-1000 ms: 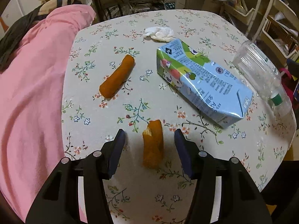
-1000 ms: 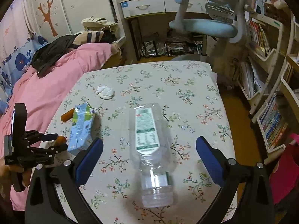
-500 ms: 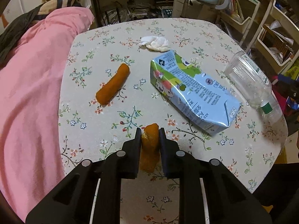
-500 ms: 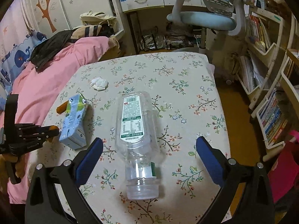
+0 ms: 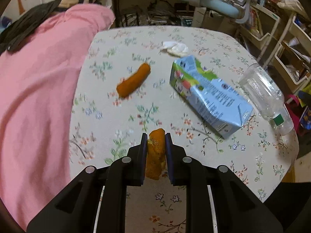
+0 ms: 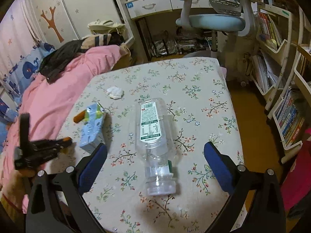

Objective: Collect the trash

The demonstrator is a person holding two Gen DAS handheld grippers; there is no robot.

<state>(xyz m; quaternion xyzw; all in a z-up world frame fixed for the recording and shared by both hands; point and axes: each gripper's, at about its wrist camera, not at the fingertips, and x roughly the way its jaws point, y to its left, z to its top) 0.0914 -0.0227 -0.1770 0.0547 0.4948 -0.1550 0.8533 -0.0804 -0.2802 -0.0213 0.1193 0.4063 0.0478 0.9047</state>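
A stubby orange crumbed food piece (image 5: 156, 151), its lower end hidden, is clenched by the left gripper (image 5: 155, 141), while the right gripper (image 6: 155, 156) is held wide apart.

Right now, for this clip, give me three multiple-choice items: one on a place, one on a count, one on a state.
1. Where does the crumpled tissue lie?
A. Inside the bottle
B. On the table, beyond the carton's far end
C. On the pink blanket

2. How many orange snack pieces show in the left wrist view?
A. One
B. Two
C. Four

3. How does the clear plastic bottle stand?
A. Upright
B. On its side, untouched, between open jaws
C. Clamped and lifted

Answers:
1. B: the tissue rests on the floral cloth past the milk carton.
2. B: one long piece lies on the table, one bitten piece sits in the left gripper, which has just closed on it.
3. B: the right gripper is spread wide, pads clear of the bottle.
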